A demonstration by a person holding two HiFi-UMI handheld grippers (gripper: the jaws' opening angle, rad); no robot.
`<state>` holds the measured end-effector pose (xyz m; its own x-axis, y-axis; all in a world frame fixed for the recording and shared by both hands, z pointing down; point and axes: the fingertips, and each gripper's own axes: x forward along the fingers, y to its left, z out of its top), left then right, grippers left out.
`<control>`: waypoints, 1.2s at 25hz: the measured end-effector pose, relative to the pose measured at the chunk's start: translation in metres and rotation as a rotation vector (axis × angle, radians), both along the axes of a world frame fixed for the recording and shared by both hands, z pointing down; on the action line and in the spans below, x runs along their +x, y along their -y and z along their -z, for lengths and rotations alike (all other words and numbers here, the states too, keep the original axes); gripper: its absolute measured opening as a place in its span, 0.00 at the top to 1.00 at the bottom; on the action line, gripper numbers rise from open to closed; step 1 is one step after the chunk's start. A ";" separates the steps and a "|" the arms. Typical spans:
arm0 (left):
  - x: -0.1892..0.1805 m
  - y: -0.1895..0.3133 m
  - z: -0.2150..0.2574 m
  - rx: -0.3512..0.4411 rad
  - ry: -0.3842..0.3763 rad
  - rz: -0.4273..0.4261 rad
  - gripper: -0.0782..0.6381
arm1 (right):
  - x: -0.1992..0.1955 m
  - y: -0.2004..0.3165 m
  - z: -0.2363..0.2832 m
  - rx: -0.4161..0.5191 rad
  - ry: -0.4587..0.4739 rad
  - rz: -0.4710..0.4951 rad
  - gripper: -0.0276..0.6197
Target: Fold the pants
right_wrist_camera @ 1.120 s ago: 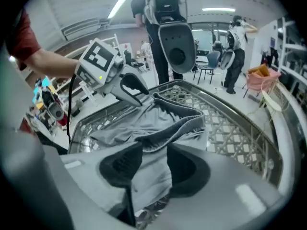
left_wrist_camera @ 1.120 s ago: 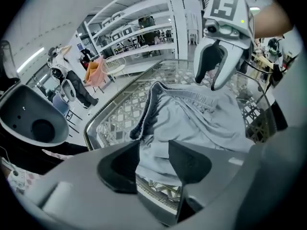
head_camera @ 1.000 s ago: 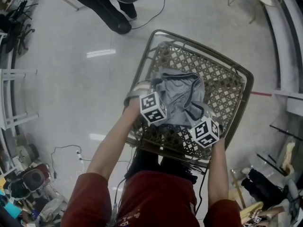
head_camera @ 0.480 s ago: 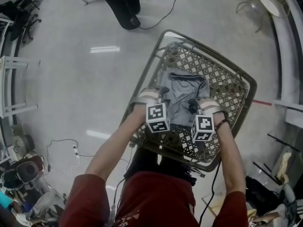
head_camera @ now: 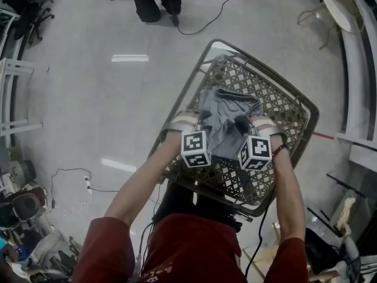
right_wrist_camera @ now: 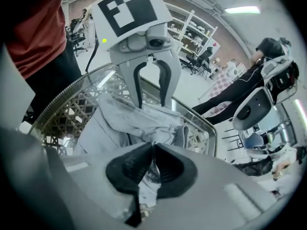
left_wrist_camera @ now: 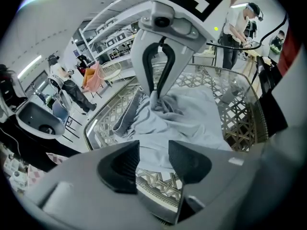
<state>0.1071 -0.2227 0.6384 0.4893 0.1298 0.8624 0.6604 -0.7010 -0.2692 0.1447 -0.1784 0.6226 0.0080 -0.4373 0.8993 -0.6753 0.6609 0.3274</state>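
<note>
Lattice tabletop [head_camera: 285, 114], bunched grey pants [head_camera: 222, 115] inside its rim (nearest left edge)

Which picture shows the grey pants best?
The left gripper view: the grey fabric pants lie spread across its middle on the metal lattice tray. The right gripper view shows them bunched close; the head view shows them small, from above.

Bright ceiling strips [right_wrist_camera: 242, 9]; floor [head_camera: 129, 58] glare left of the left claw [head_camera: 203, 118]; fisheye edges bend, corners black.
</note>
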 end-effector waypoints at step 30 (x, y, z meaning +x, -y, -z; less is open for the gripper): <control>-0.011 0.021 0.002 -0.080 -0.022 -0.012 0.61 | 0.047 0.111 -0.054 -0.050 0.000 -0.178 0.84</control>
<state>0.0963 -0.2433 0.6364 0.5062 0.2037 0.8380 0.6632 -0.7132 -0.2272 0.1914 -0.2893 0.6763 0.0815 -0.3840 0.9197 -0.7830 0.5463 0.2974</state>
